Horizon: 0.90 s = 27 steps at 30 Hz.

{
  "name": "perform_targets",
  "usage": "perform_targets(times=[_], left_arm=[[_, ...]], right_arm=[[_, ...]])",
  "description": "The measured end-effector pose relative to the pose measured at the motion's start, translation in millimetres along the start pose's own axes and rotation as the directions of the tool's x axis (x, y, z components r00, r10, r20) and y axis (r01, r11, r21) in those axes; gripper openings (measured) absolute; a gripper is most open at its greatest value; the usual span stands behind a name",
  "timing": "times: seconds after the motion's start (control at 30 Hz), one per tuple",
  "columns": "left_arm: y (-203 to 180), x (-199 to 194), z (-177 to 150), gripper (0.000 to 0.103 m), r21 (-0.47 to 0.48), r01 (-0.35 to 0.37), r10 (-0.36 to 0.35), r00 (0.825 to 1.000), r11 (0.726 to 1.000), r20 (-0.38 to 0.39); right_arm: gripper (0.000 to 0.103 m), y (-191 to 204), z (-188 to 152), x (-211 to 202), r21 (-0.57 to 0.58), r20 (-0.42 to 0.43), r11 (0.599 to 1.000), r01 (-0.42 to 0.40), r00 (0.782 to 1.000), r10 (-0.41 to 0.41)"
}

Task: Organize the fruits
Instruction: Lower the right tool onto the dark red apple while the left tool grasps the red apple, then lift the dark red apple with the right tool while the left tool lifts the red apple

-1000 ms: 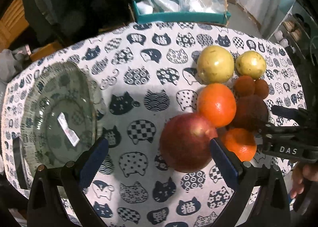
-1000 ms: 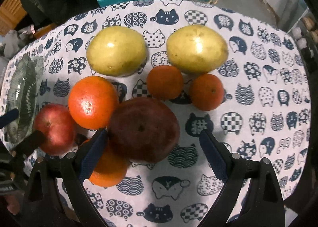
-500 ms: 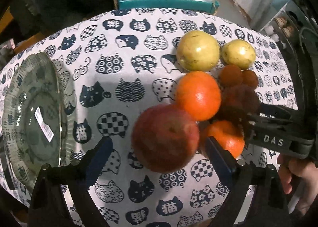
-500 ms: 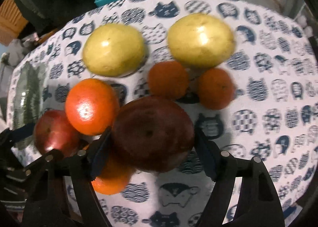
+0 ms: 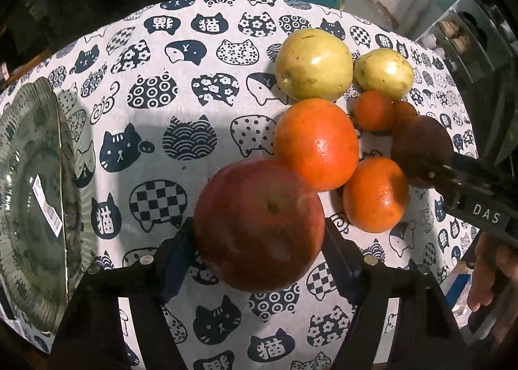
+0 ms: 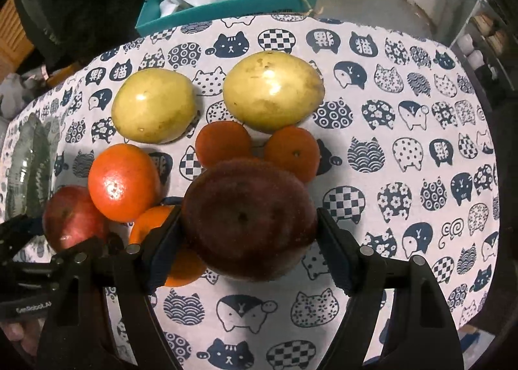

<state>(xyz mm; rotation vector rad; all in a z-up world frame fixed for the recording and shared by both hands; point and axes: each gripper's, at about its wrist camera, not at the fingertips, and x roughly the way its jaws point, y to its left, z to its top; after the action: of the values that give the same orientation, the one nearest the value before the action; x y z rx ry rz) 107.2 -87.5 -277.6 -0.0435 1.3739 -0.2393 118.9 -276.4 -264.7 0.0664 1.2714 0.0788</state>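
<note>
Cat-print tablecloth (image 5: pixel 200 85), teal box (image 6: pixel 226 7) behind, left jaws gripping red apple (image 5: pixel 259 224), right seemingly clamping dark apple (image 6: pixel 247 217).

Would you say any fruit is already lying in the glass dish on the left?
No, the glass dish holds only a label sticker, while the red apple sits between the left gripper fingers over the tablecloth.

White letters "DAS" stand on the right claw (image 5: pixel 430 172). "GenRobot.AI" is printed small on the left claw (image 6: pixel 106 240). The tablecloth (image 5: pixel 207 85) beyond both claws shows "猫" inside several cat heads.
</note>
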Motion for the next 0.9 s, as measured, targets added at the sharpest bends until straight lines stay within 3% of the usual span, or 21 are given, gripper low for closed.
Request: perform_targets(times=[0.33, 0.9], left_arm=[[1, -22, -4, 0.076, 0.009, -0.060, 0.059, 0.995, 0.998, 0.080], [26, -92, -7, 0.076, -0.051, -0.101, 0.111, 0.960, 0.994, 0.257]], right_arm=[[0.078, 12, -1, -25, -0.075, 0.104, 0.995, 0.060, 0.993, -0.052], [0.078, 58, 2, -86, -0.163, 0.274, 0.984, 0.076, 0.961, -0.028]])
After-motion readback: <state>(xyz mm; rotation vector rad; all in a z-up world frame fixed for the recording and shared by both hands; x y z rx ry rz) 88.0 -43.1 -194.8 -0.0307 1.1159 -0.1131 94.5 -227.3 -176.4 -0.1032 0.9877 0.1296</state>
